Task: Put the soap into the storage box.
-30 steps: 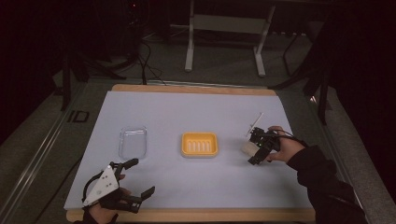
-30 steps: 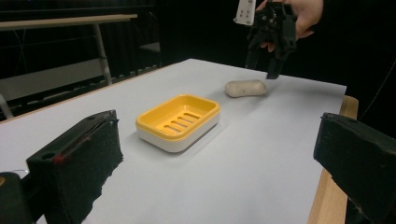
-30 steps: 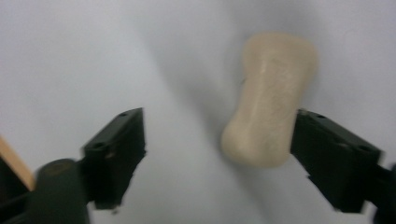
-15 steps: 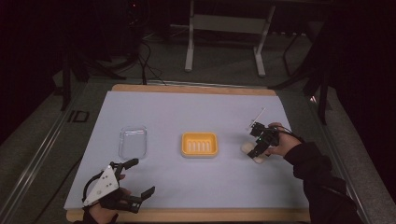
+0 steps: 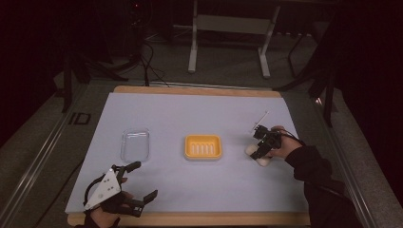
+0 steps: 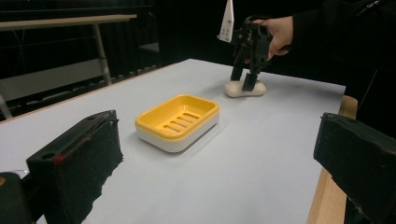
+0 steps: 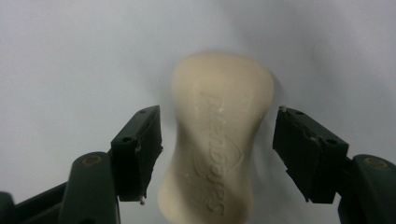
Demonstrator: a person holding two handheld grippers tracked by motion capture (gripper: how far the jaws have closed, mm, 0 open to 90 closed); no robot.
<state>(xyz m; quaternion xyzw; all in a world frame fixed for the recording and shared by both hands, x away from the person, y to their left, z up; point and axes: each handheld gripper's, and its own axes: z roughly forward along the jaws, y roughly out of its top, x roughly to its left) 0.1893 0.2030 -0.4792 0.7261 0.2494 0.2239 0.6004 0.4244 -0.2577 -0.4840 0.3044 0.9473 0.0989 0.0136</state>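
A cream soap bar (image 7: 219,116) with embossed lettering lies flat on the pale blue table, at its right side (image 5: 263,161) (image 6: 259,88). My right gripper (image 5: 256,154) (image 6: 243,81) (image 7: 217,149) points down over it, one jaw on each side of the bar's narrow waist. The jaws have just been closing, and a thin gap still shows at each pad. A yellow soap dish (image 5: 203,147) (image 6: 177,121) sits at the table's middle. My left gripper (image 5: 145,179) (image 6: 217,154) rests near the front left edge, open with nothing between its jaws.
A clear plastic tray (image 5: 135,145) lies left of the soap dish. The table's wooden rim (image 5: 190,219) runs along the front. Beyond the far edge stand a metal frame (image 5: 228,28) and cables on the floor.
My right gripper has sunk onto the soap bar and its jaws have narrowed around it. The left gripper has not moved.
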